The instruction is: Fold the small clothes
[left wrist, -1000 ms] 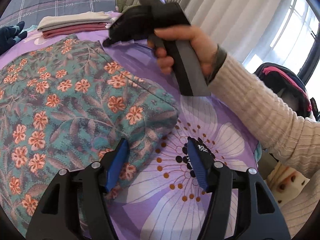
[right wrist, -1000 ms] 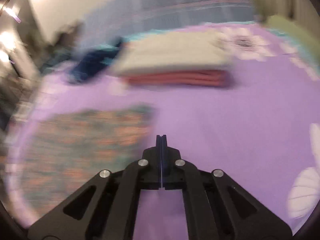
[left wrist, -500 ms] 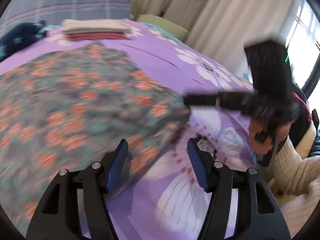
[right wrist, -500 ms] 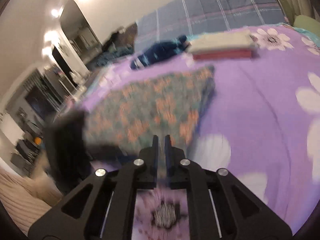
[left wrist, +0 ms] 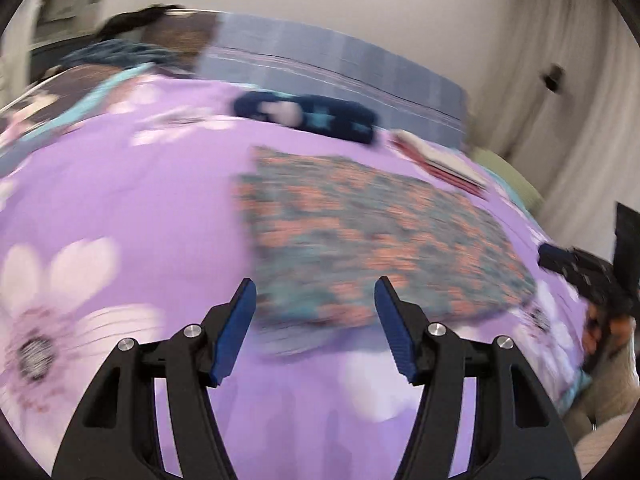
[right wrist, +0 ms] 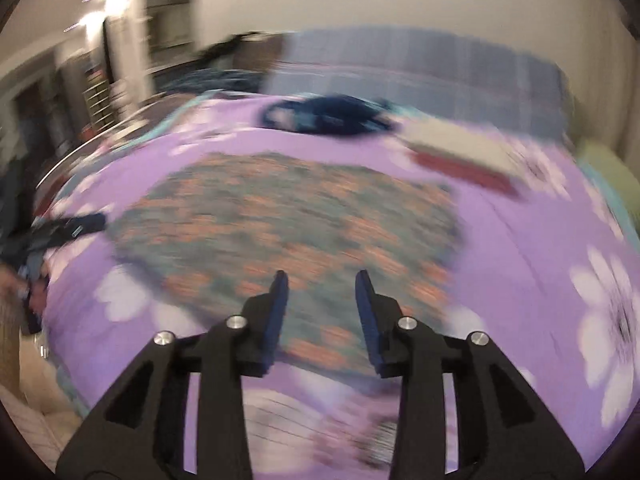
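Bedsheet (left wrist: pixel 120 200) is purple with big white flowers, dark speckled centres; a turquoise edge strip at 10 o'clock. Folded cloth (left wrist: pixel 360 236) is teal-green with an orange flower print, blurred. Dark navy garment (left wrist: pixel 320 120) at 12 o'clock carries a light blue star and a pale patch. Folded stack (right wrist: pixel 464 156) at 2 o'clock: cream on top, dark red below. Pillow (left wrist: pixel 320 64) behind is grey-blue with thin plaid lines. Curtain (left wrist: pixel 580 100) off-white. Both grippers, left gripper (left wrist: pixel 314 296) and right gripper (right wrist: pixel 320 292), are black with blue pads.

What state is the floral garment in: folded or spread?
Folded: floral garment lies flat on the purple bedsheet as a compact slab; blur hides the fold lines.
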Demonstrator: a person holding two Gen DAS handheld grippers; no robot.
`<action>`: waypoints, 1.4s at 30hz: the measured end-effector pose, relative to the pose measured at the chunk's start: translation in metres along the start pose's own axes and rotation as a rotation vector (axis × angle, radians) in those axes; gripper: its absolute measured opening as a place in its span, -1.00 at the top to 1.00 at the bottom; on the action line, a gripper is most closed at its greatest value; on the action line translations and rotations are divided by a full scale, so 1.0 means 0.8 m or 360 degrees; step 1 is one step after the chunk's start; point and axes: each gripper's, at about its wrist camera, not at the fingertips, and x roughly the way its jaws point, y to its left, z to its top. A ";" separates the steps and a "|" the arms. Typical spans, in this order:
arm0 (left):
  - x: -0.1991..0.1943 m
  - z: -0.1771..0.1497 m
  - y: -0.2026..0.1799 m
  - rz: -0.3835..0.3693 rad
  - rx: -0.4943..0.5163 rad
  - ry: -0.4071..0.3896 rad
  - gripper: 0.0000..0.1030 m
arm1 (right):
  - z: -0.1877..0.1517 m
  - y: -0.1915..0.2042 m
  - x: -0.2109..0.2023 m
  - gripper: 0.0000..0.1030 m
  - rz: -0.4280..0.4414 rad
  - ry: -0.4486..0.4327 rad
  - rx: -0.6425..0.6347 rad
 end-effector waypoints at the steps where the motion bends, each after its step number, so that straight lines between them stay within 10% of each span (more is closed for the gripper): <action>1: -0.007 0.000 0.010 0.0014 -0.0024 -0.0013 -0.20 | 0.006 0.031 0.014 0.21 0.0064 0.0018 -0.0073; 8: -0.022 -0.017 0.048 -0.0083 -0.0098 -0.0070 -0.18 | 0.020 0.186 0.083 0.10 0.0374 0.0121 -0.0456; 12: 0.006 -0.025 0.053 -0.0255 -0.0125 0.0018 0.27 | 0.037 0.235 0.105 -0.03 0.0385 0.0139 -0.0564; 23: 0.067 0.020 0.038 -0.0540 0.0003 0.0154 0.06 | 0.045 0.187 0.121 -0.12 0.0205 0.0261 -0.0334; 25: 0.081 0.023 0.038 -0.0618 -0.0004 0.0226 0.87 | 0.045 0.177 0.121 -0.13 0.0176 0.0270 -0.0282; 31: 0.060 0.003 0.036 -0.0276 0.0114 0.0304 0.96 | 0.050 0.165 0.113 -0.16 0.0152 0.0239 -0.0215; 42: 0.053 0.002 0.054 -0.0268 -0.0024 0.0281 0.64 | 0.032 0.222 0.134 -0.19 0.0292 0.0286 -0.0460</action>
